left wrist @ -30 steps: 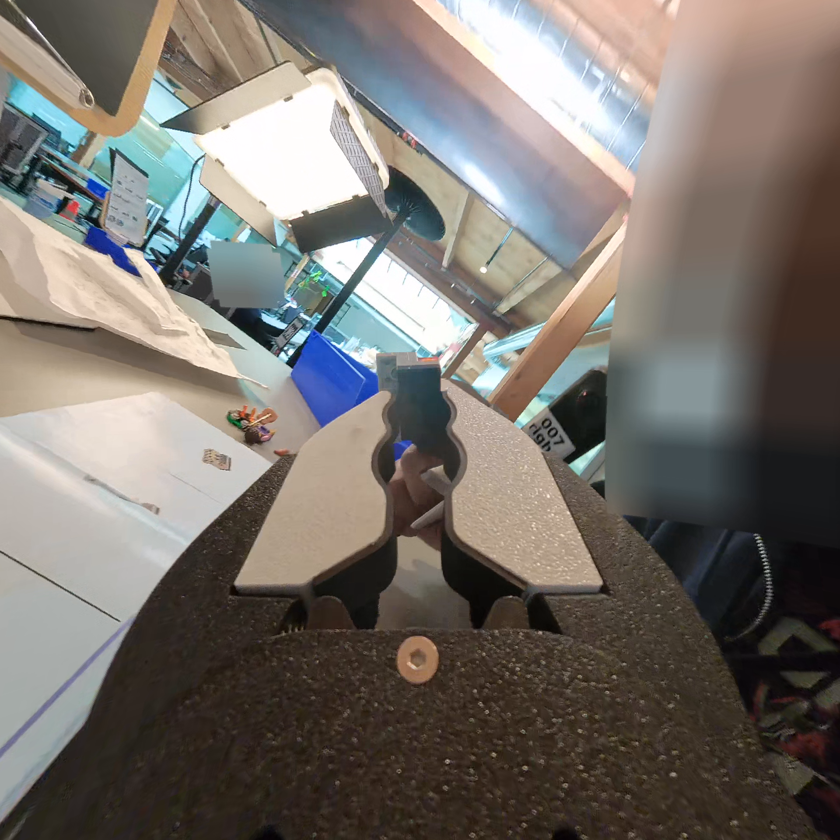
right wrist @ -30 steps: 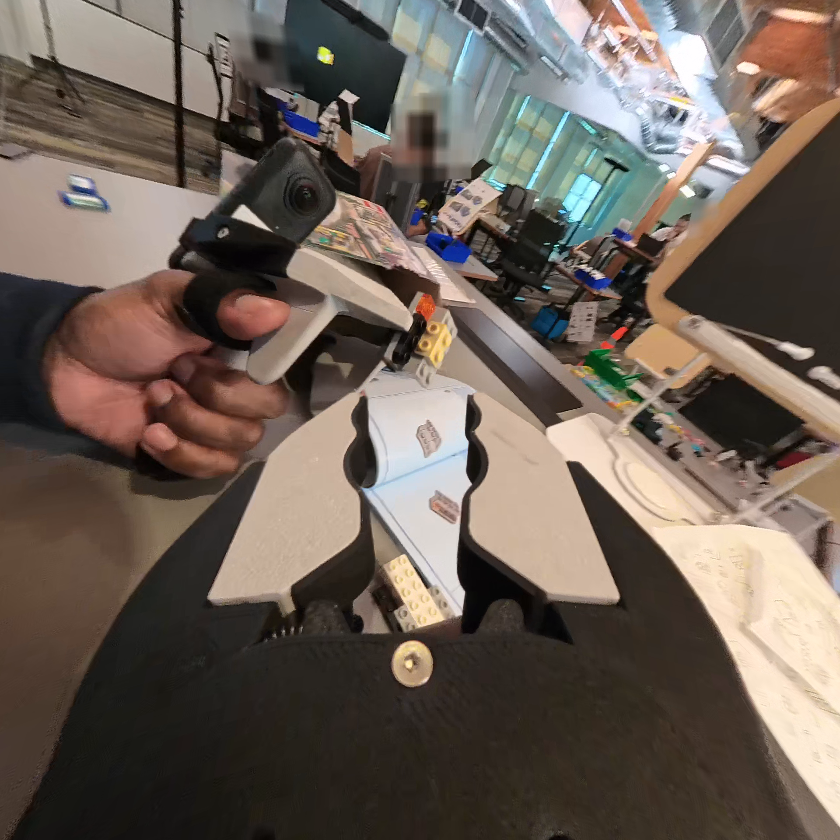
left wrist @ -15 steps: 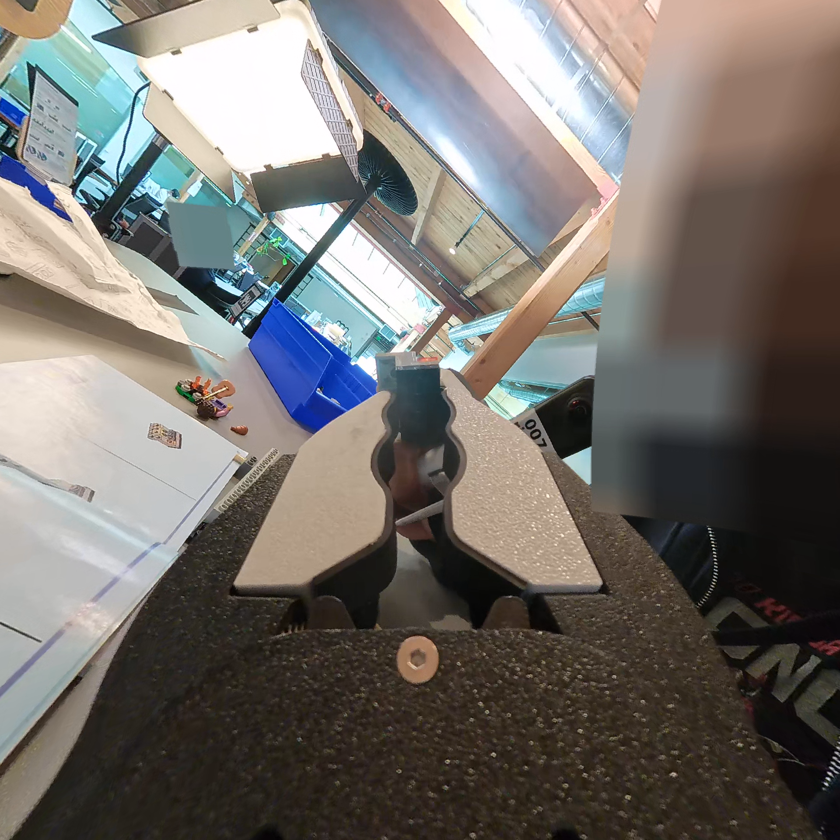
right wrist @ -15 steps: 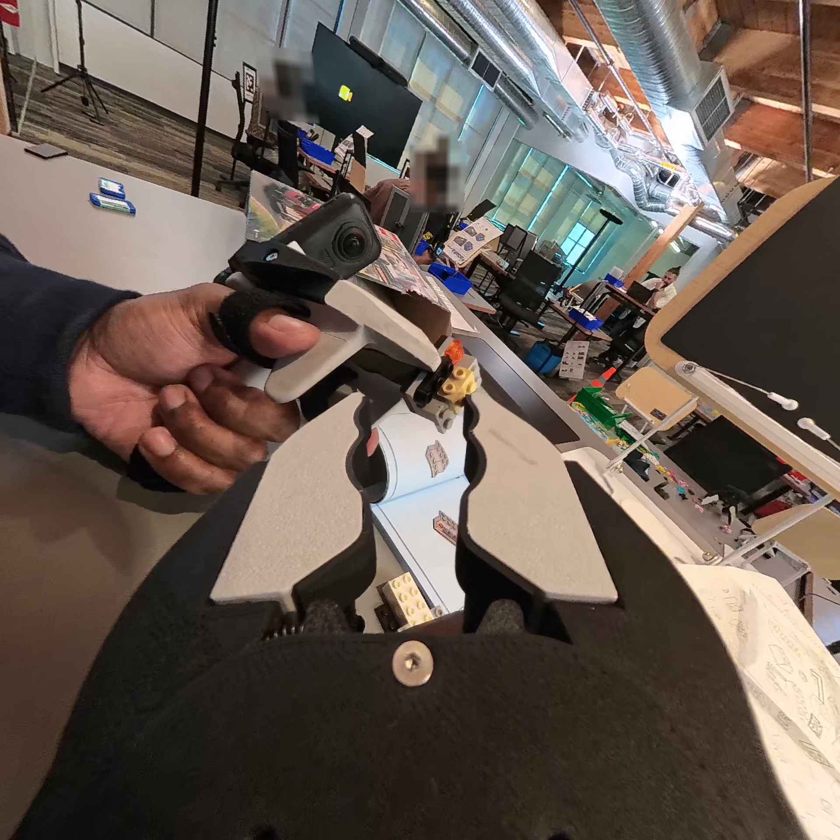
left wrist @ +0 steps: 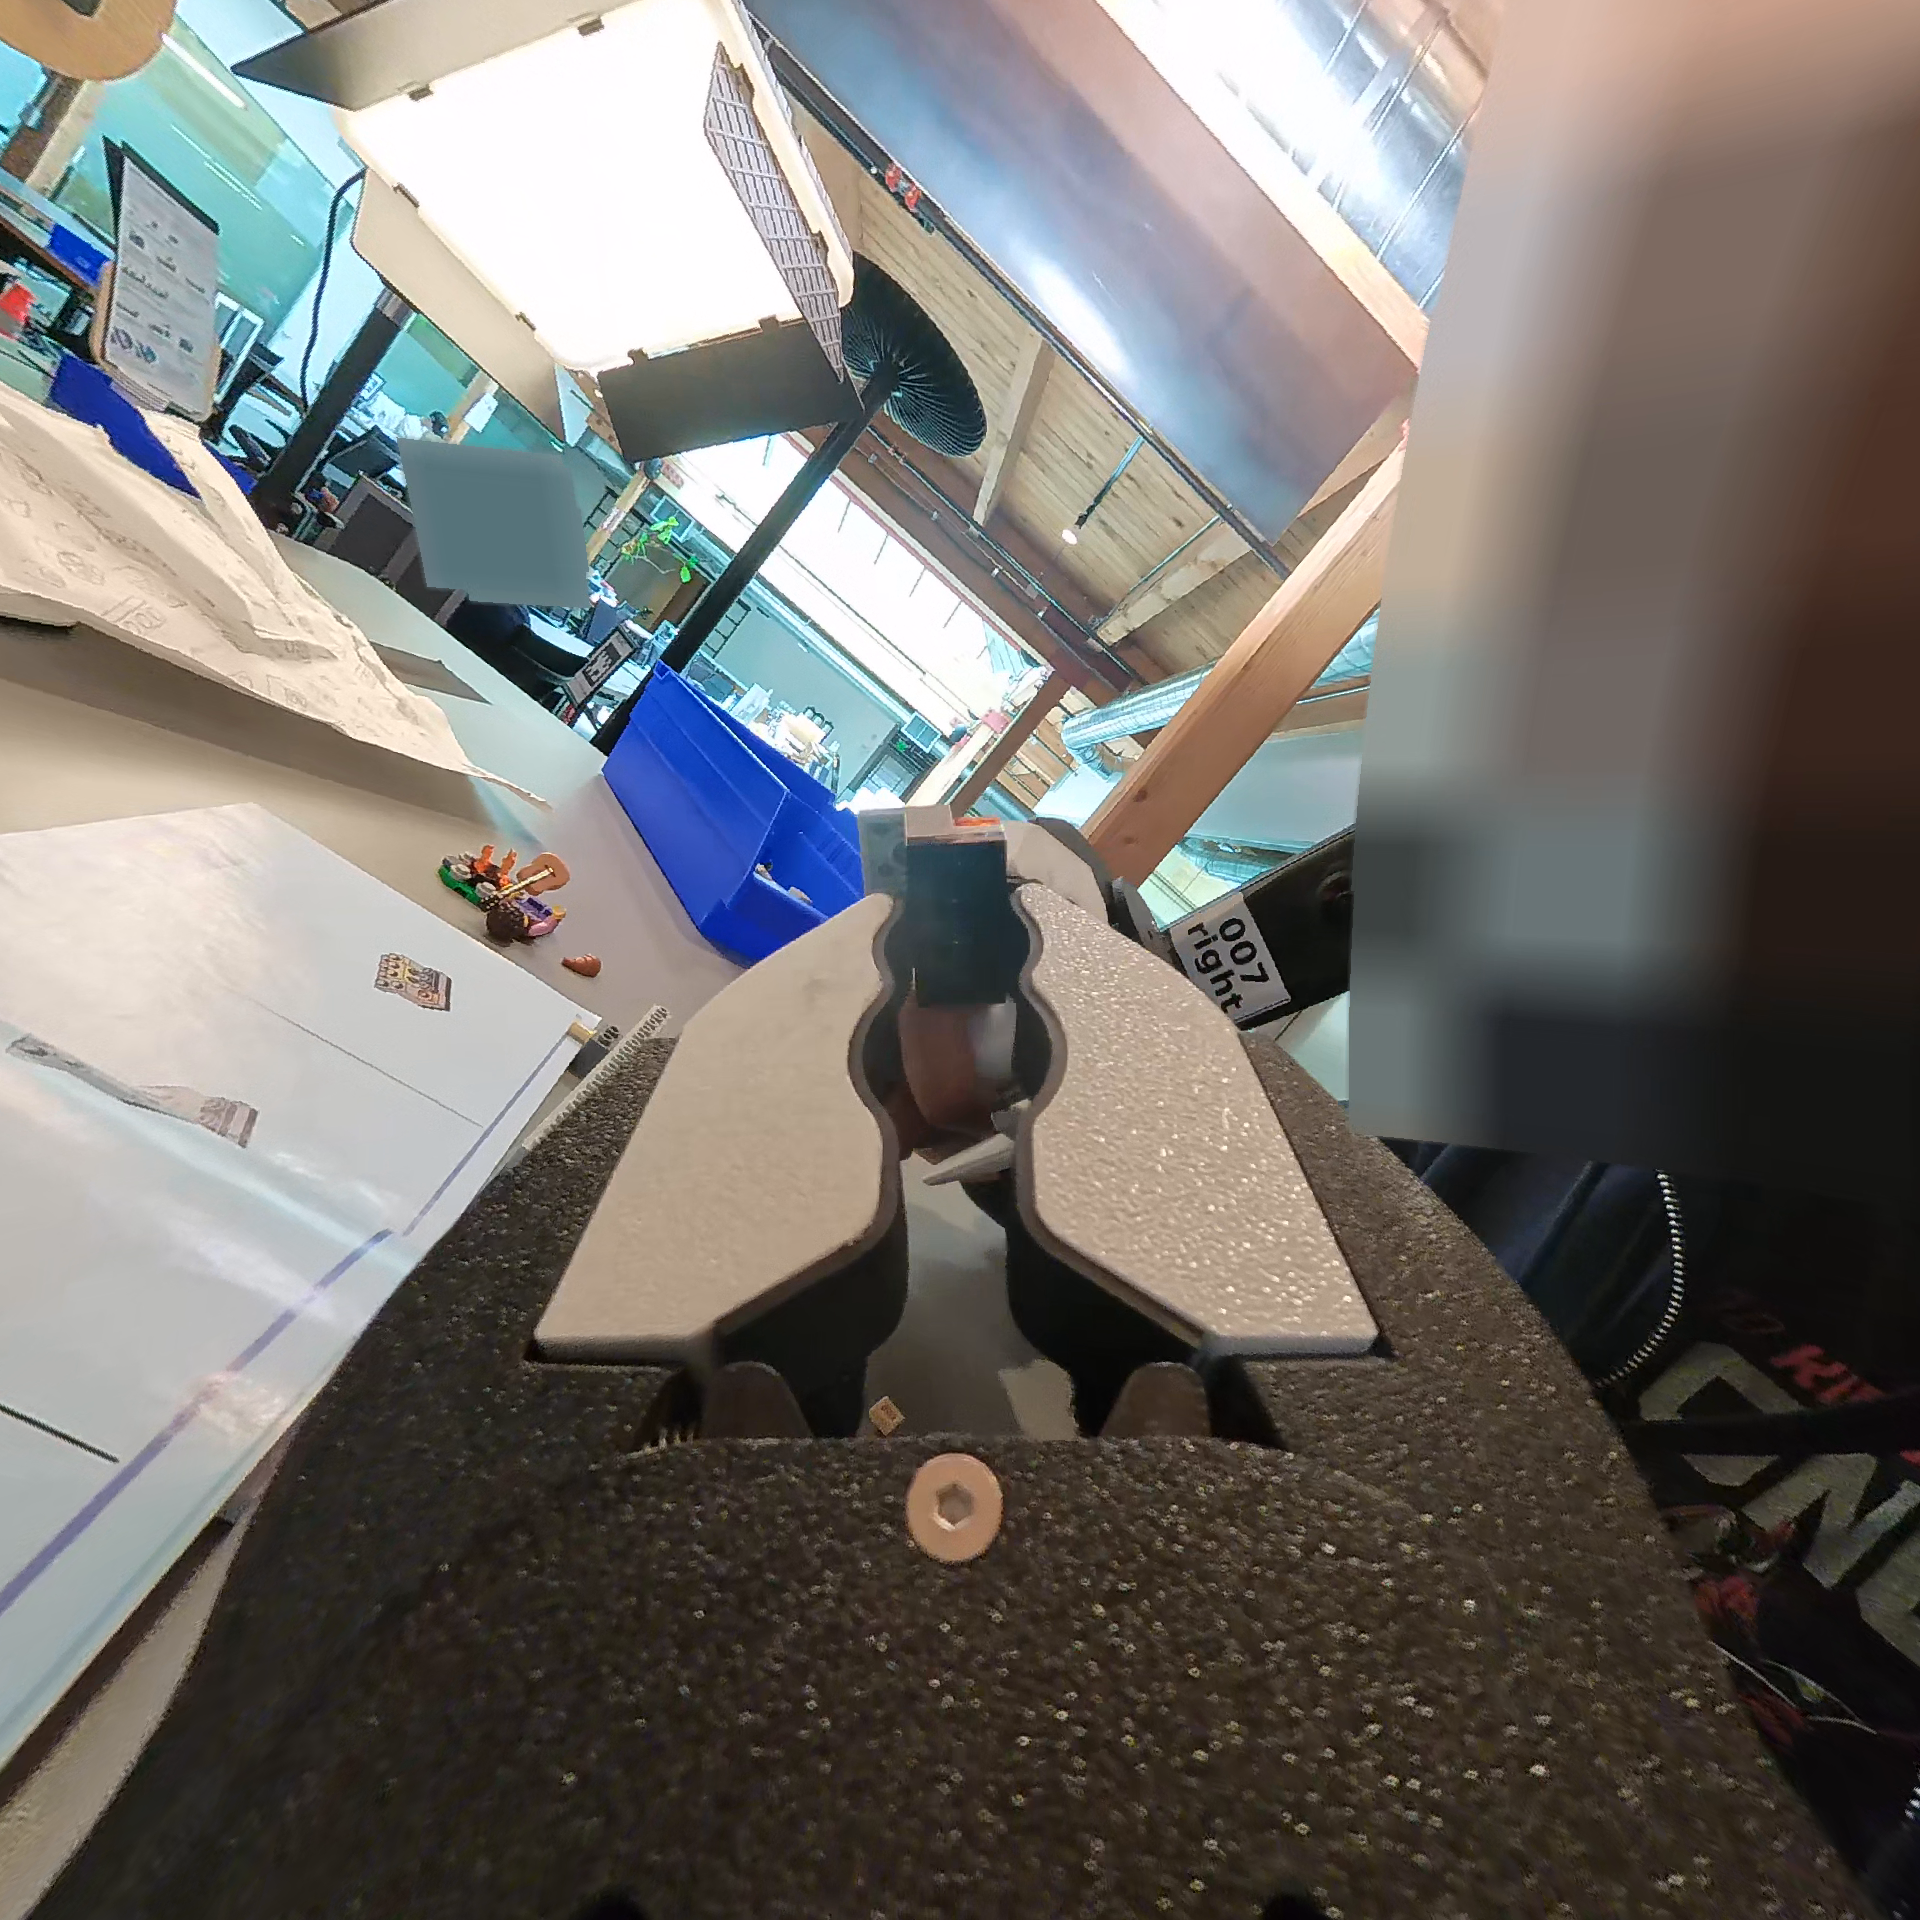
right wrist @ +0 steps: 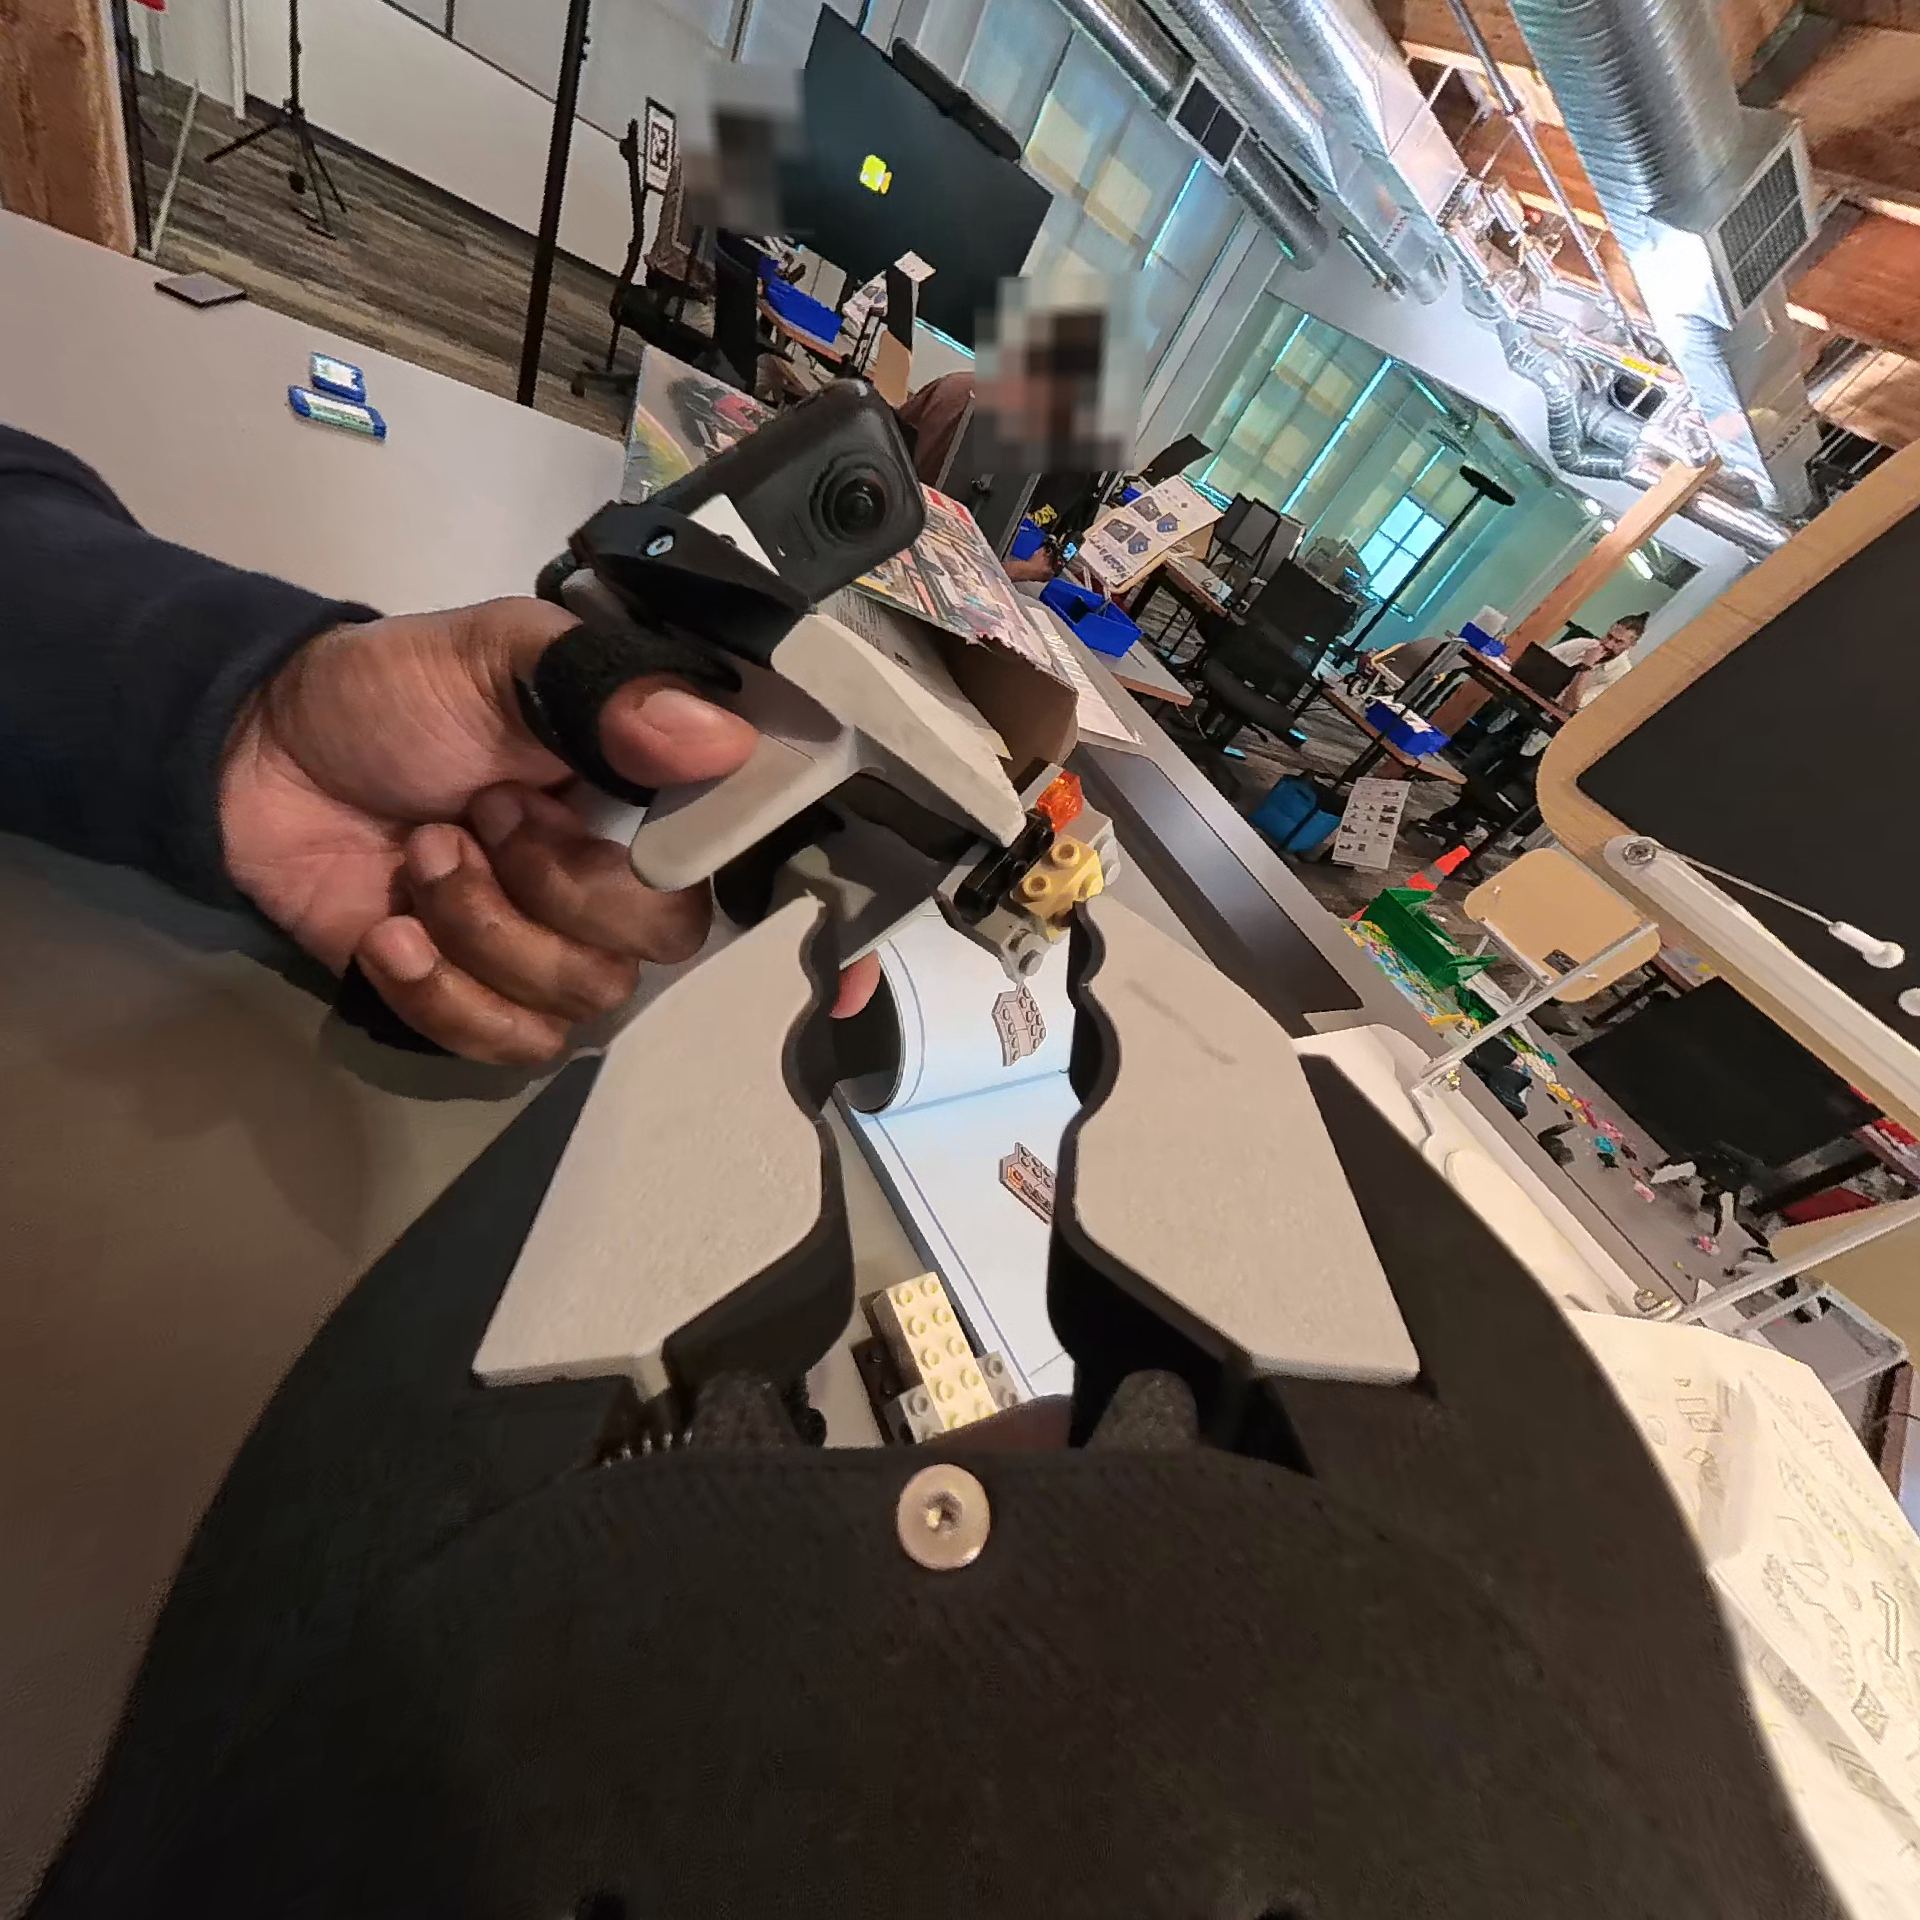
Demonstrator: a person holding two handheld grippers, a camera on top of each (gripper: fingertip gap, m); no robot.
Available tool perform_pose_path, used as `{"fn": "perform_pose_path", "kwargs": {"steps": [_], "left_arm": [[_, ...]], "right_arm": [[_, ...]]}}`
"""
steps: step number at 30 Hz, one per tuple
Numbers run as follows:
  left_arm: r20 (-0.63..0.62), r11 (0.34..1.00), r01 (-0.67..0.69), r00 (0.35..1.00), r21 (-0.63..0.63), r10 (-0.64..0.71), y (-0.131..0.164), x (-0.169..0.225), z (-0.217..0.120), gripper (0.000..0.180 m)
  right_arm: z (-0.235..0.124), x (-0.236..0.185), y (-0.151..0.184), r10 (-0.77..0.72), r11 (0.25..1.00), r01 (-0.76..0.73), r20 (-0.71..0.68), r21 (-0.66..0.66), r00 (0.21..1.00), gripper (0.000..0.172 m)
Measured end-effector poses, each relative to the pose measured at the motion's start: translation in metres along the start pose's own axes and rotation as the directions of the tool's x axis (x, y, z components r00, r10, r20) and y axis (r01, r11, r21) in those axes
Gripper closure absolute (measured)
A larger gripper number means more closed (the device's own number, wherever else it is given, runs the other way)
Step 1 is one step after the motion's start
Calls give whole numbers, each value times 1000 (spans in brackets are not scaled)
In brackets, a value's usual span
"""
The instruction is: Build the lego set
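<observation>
My left gripper (left wrist: 956, 920) is shut on a small brick assembly (left wrist: 951, 914), which has a black brick with grey and orange pieces on top. In the right wrist view a hand holds the left gripper (right wrist: 1003, 831) up off the table, with the black, tan, grey and orange assembly (right wrist: 1044, 878) at its tips. My right gripper (right wrist: 945, 930) is open and holds nothing. The assembly sits just above its tips, close to the right finger (right wrist: 1174, 1091). One right finger (left wrist: 1070, 862) shows just behind the assembly in the left wrist view.
An open instruction booklet (right wrist: 966, 1091) lies on the table below, also in the left wrist view (left wrist: 208, 1039). Cream bricks (right wrist: 935, 1351) lie under my right gripper. A blue bin (left wrist: 727, 821), small figure parts (left wrist: 504, 883), printed sheets (right wrist: 1818, 1538) and a lamp panel (left wrist: 592, 197) stand around. Only a small space, under 4 cm, lies between the two pairs of fingers.
The left gripper with its brick assembly and my right gripper have come closer together, and the assembly now sits at my right fingertips. Both jaws stand as before.
</observation>
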State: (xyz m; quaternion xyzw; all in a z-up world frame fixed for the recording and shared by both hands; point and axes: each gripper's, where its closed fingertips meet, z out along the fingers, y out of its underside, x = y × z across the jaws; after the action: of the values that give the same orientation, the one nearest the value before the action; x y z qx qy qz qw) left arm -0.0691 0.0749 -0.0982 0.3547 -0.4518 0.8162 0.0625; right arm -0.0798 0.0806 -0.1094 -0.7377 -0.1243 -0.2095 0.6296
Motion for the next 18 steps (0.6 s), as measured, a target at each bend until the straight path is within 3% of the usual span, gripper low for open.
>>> {"fn": "perform_pose_path", "kwargs": {"steps": [5,8,11,15,18], "left_arm": [[-25,999,10,1000,42,-9,-8,1,-5,164],[-6,998,-2,1000,62,2,-15,-2,-11,164],[2,999,-16,1000,49,16,-14,-3,-12,164],[5,999,-24,1000,33,24,-11,-3,-10,164],[5,999,-21,1000,30,20,-11,-3,-10,164]], "right_arm": [[-11,5,9,28,1000,-26,91,-17,995,130],[-34,-4,35,46,993,-12,292,-115,955,139],[-62,-31,58,168,970,-52,502,-237,849,152],[-71,-71,83,186,922,82,619,-379,763,154],[-69,-84,93,138,907,166,644,-388,752,152]]}}
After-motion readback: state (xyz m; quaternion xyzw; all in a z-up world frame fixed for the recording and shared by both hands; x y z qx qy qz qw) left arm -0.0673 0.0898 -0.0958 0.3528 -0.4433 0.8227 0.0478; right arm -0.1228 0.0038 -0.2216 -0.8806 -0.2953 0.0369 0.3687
